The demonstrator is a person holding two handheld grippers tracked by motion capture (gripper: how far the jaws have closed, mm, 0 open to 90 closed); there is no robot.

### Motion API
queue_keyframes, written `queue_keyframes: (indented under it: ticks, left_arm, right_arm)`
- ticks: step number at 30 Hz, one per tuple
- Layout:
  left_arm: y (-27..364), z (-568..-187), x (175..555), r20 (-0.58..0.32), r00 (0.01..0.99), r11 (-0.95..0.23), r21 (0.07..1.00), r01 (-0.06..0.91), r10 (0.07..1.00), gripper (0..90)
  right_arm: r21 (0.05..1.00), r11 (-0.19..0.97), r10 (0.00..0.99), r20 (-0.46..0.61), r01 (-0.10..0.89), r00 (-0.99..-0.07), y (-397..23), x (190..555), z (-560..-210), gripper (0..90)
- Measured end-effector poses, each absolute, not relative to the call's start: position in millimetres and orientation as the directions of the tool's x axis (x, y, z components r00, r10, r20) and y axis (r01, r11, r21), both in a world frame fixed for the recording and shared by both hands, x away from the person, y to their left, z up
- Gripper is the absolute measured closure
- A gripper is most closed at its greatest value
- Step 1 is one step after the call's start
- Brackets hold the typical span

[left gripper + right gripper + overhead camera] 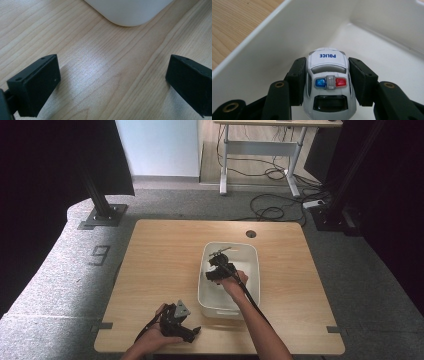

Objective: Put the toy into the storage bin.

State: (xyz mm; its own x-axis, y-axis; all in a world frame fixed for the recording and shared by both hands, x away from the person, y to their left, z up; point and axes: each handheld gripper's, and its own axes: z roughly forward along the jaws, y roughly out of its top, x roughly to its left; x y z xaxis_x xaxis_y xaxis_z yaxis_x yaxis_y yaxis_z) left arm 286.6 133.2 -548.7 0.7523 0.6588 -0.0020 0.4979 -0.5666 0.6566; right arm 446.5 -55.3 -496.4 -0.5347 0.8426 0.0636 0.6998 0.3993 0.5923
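White police car, blue and red lights

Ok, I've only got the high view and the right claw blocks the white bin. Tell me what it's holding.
Observer: A white toy police car, clamped between the right claw's pads by its sides.
Operator: Say where it is in the bin.
Observer: Inside the white bin, over the floor near one side wall; I cannot tell whether it touches down.
Operator: Now report the left claw.
Observer: The left claw is open over bare wooden table, nothing between its pads, with the bin's rounded corner ahead.
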Motion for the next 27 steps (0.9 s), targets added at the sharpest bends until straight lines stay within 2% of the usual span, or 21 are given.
queue_keyframes:
  ticks: [18, 23, 27]
  left_arm:
    - [133.2, -548.8, 286.1, -0.004, 0.754, -0.566, 0.658, 0.497, 0.657, 0.0]
    - [133.3, -548.8, 285.9, -0.003, 0.754, -0.566, 0.658, 0.496, 0.657, 0.0]
    - [133.3, -548.8, 286.0, -0.004, 0.755, -0.567, 0.658, 0.496, 0.656, 0.0]
  right_arm:
    - [0.541, 0.433, 0.838, 0.053, 0.721, -0.543, -49.8, 450.5, -510.6, 49.8]
    - [0.529, 0.438, 0.839, 0.051, 0.727, -0.542, -50.3, 449.8, -513.0, 42.4]
    - [0.536, 0.43, 0.84, 0.058, 0.726, -0.54, -53.4, 446.2, -509.4, 40.2]
